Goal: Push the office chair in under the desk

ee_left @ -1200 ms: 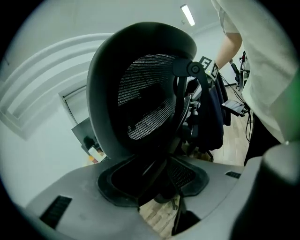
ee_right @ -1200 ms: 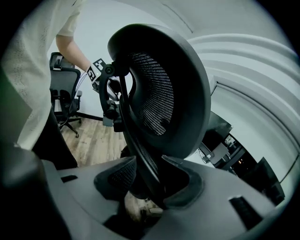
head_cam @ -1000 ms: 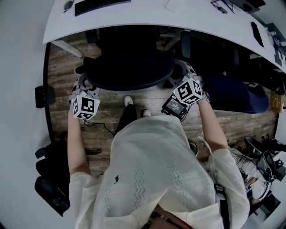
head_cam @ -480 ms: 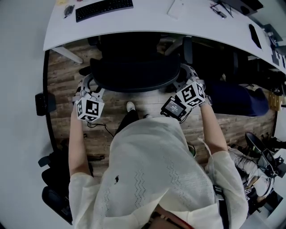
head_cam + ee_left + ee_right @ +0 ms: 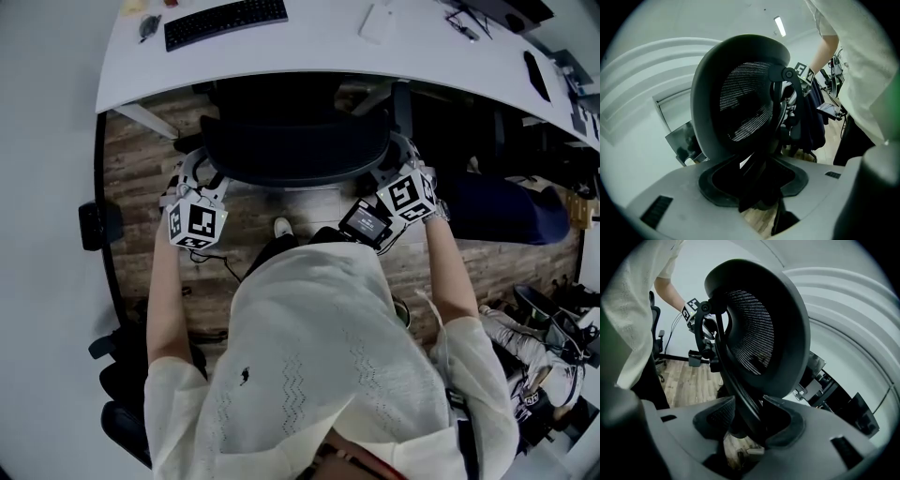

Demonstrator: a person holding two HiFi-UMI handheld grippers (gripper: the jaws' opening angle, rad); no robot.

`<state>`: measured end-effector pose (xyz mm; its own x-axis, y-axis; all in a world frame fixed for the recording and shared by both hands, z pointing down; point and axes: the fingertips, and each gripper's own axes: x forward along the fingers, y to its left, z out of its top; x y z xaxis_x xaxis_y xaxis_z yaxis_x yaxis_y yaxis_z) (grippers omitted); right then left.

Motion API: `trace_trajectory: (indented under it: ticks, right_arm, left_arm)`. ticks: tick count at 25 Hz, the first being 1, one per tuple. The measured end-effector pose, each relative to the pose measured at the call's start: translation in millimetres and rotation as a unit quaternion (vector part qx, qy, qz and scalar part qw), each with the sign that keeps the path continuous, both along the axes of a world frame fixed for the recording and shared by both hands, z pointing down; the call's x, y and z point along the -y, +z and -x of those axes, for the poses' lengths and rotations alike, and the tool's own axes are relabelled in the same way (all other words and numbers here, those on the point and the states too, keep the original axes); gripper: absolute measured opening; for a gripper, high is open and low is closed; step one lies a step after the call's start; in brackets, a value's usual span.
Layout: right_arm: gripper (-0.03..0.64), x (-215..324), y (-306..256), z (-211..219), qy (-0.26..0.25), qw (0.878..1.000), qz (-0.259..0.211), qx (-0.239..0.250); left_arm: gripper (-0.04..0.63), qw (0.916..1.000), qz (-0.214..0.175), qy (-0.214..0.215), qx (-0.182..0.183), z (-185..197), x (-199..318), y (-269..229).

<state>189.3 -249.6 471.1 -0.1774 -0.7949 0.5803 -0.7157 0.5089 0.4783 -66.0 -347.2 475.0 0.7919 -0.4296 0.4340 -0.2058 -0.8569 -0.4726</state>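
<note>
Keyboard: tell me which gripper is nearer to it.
Left. The left gripper holds the chair by its left edge, almost straight below the keyboard in the head view. The right gripper holds the right edge, well off to the keyboard's right.

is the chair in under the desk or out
Not fully in: the chair's backrest stands outside the desk edge; how far the rest reaches under, cannot tell.

No word, brand or number can be read. The marker cubes (image 5: 197, 223) bear only black-and-white square patterns. Any print on the dark label (image 5: 366, 223) and the keyboard (image 5: 225, 21) is too small.
</note>
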Motion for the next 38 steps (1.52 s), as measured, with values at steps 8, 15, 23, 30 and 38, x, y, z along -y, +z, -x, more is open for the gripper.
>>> trace_trajectory:
  ticks: [8, 15, 23, 30, 38]
  right_arm:
    - [0.189, 14.0, -3.1, 1.1, 0.013, 1.000, -0.005, 0.004]
    - [0.189, 22.2, -0.1, 0.7, 0.009, 1.000, -0.010, 0.004]
    - [0.189, 39.9, 0.7, -3.3, 0.003, 1.000, -0.014, 0.006]
    - [0.189, 61.4, -1.1, -7.9, 0.002, 1.000, -0.013, 0.008]
    - [0.189, 81.0, -4.6, -12.1, 0.001, 1.000, -0.015, 0.010]
  left_arm:
    - [0.179, 1.0000, -0.007, 0.006, -0.002, -1.1, 16.8, -1.0]
    - [0.187, 0.9999, -0.015, 0.001, -0.007, -1.2, 27.6, -1.7]
    - [0.189, 0.9999, -0.013, -0.002, -0.007, -4.4, 43.9, 0.4]
    - [0.189, 0.9999, -0.012, -0.004, -0.009, -9.3, 64.0, -1.3]
    - [0.193, 0.9998, -0.012, -0.006, -0.014, -13.9, 83.5, -2.5]
